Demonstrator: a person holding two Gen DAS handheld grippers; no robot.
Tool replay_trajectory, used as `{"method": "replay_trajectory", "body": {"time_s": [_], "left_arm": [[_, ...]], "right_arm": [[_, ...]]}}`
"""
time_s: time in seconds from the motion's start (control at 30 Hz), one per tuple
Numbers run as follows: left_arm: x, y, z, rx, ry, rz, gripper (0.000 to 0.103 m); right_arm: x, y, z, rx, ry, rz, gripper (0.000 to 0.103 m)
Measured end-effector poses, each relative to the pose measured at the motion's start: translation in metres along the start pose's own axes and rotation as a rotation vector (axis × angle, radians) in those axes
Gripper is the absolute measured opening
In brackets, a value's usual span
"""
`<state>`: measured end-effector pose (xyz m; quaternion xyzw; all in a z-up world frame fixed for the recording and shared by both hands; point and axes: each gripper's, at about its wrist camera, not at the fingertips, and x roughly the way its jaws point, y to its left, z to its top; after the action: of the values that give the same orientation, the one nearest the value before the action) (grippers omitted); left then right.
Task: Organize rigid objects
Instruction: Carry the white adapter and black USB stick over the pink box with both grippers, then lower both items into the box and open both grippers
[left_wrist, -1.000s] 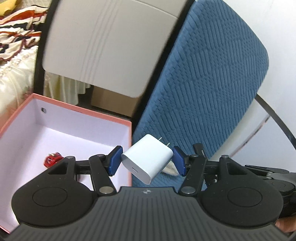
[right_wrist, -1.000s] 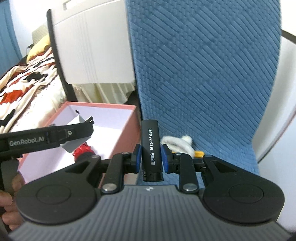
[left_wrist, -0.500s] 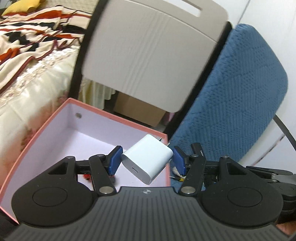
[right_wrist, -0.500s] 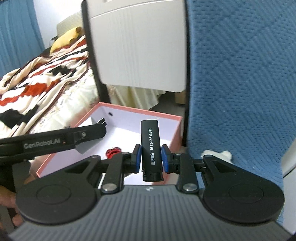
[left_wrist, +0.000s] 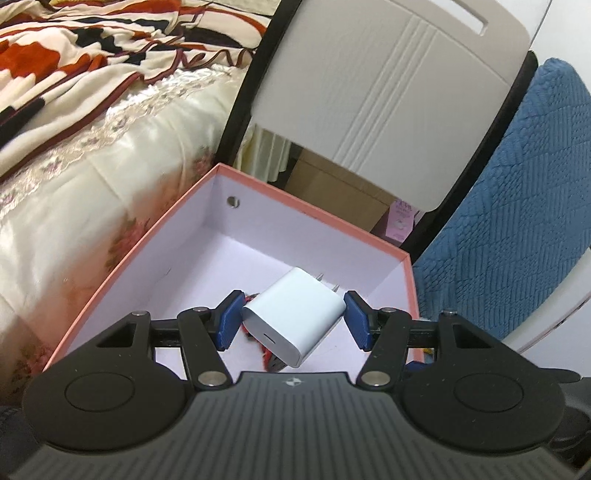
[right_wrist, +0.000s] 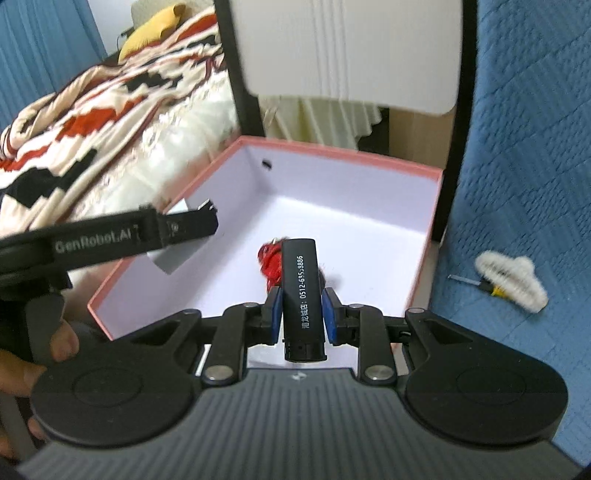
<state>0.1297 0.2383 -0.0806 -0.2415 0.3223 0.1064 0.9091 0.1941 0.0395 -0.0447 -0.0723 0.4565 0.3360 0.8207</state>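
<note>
Charger (left_wrist: 293, 314) is clamped in left gripper (left_wrist: 291, 320), lighter (right_wrist: 301, 295) in right gripper (right_wrist: 301, 314), over box (left_wrist: 314, 216).

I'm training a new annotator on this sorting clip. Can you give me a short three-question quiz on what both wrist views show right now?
1. True or false: the left hand-held gripper is shut on the white charger.
2. Multiple choice: the right hand-held gripper holds A) a yellow-handled tool, B) a black lighter printed with digits, C) a white fluffy item.
3. Fill in: the red object lies inside the pink-rimmed ____.

Key:
1. True.
2. B; the white fluffy item and the yellow-handled tool lie on the blue quilted cover.
3. Box.
</note>
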Motion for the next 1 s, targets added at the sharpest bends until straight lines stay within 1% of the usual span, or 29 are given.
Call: {"method": "replay_trajectory", "body": {"time_s": [0.23,0.4,0.47,0.5,0.53,0.7,1.0], "left_arm": [[0.011,0.009,-0.010,-0.008,0.028,0.023,0.065],[0.017,0.011,-0.015,-0.004,0.049,0.029,0.065],[0.017,0.009,-0.015,0.012,0.047,0.025,0.070],[0.017,0.008,-0.015,0.015,0.050,0.026,0.078],[0.016,0.007,-0.015,0.018,0.039,0.025,0.080],[0.007,0.002,-0.012,0.023,0.006,0.018,0.080],[-0.018,-0.022,-0.004,0.056,-0.058,-0.003,0.080]], "right_arm": [[0.022,0.008,-0.010,0.004,0.055,-0.001,0.027],[0.030,0.008,-0.015,0.017,0.074,-0.004,0.027],[0.031,0.006,-0.017,0.028,0.076,-0.003,0.028],[0.031,0.005,-0.017,0.029,0.082,0.002,0.028],[0.030,0.005,-0.017,0.022,0.085,0.010,0.027],[0.022,0.008,-0.013,-0.012,0.058,-0.005,0.030],[-0.015,-0.002,-0.004,-0.022,-0.044,-0.012,0.030]]}}
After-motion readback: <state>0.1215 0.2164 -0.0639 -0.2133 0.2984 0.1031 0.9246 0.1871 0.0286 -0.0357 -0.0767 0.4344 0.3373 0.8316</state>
